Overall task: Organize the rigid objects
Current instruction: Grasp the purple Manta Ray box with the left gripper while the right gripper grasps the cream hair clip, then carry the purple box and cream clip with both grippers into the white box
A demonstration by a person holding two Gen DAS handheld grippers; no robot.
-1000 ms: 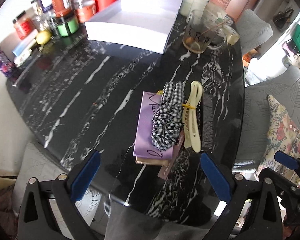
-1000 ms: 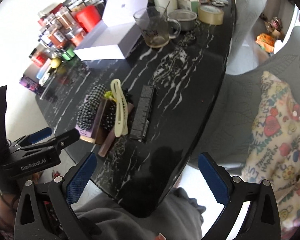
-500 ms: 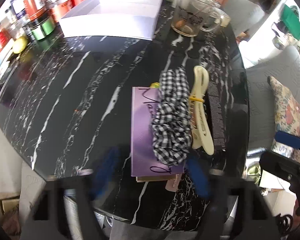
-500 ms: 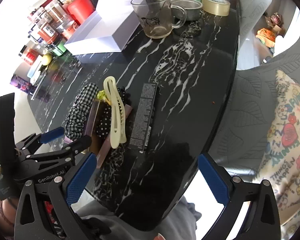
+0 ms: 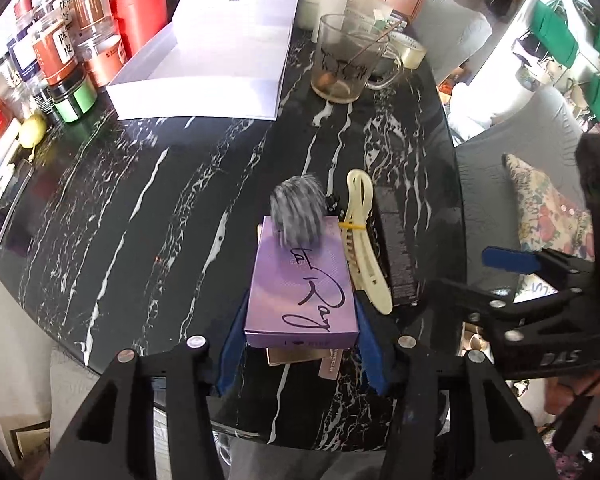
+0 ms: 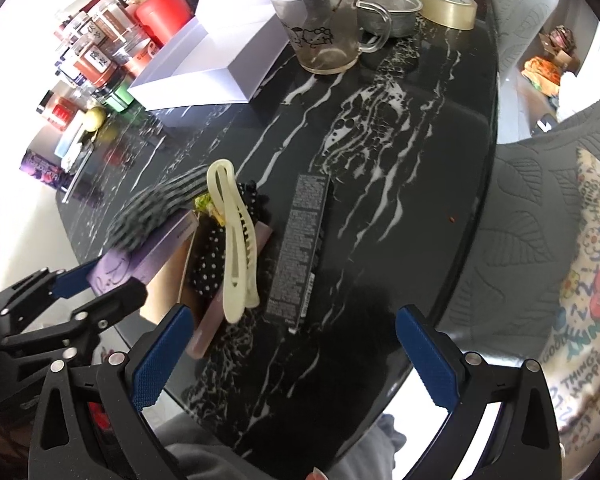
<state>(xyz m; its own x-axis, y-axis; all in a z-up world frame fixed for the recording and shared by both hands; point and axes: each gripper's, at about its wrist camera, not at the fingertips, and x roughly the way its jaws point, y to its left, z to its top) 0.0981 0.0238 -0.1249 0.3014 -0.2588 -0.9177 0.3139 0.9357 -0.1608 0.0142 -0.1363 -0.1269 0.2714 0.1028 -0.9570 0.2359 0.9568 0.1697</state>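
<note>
Between left gripper (image 5: 300, 336) pads, purple box (image 5: 302, 280)

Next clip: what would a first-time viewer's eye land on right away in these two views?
First, the purple box near the front edge of the black marble table, clamped between the blue pads of the left tool, with a blurred checked scrunchie on its far end. Just right of it lie a cream hair clip and a long black box. The right tool hangs open and empty over that front edge.

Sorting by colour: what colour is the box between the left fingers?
Purple, with black handwriting-style lettering on the box; clearest in the left wrist view.
</note>
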